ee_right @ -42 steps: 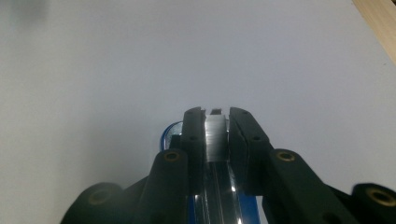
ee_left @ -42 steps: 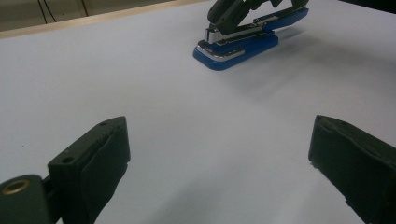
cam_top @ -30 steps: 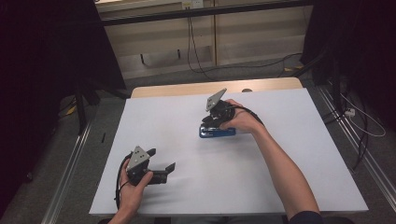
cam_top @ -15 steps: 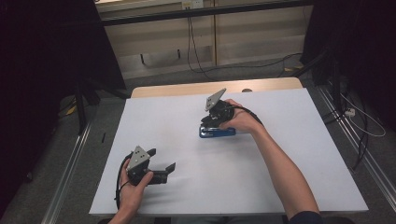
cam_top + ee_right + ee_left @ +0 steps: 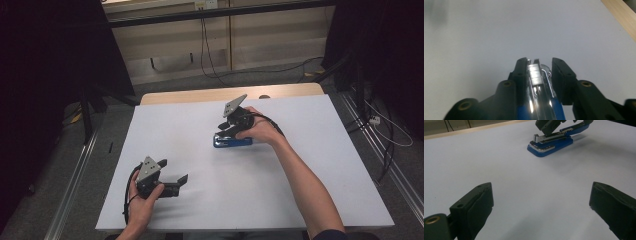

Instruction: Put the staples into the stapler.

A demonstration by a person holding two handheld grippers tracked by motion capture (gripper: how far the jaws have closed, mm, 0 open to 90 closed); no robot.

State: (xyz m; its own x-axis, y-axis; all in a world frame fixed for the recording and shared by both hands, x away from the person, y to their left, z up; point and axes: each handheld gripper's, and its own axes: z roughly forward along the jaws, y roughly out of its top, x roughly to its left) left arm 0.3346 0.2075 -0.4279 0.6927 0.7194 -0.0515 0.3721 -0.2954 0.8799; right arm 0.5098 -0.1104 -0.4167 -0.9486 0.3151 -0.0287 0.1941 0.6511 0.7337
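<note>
Since the earlier frames both hands had kept their places; only the right gripper [image 5: 226, 131] had just been widening its jaws around the blue stapler [image 5: 232, 142], one pad touching, the other apart; the white table [image 5: 300, 200] lay bare toward three o'clock; the left gripper [image 5: 172, 176], at seven o'clock, gaped wide, holding nothing.

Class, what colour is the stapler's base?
Blue: the stapler has a blue base under a silver metal strip, clearest in the left gripper view.
</note>
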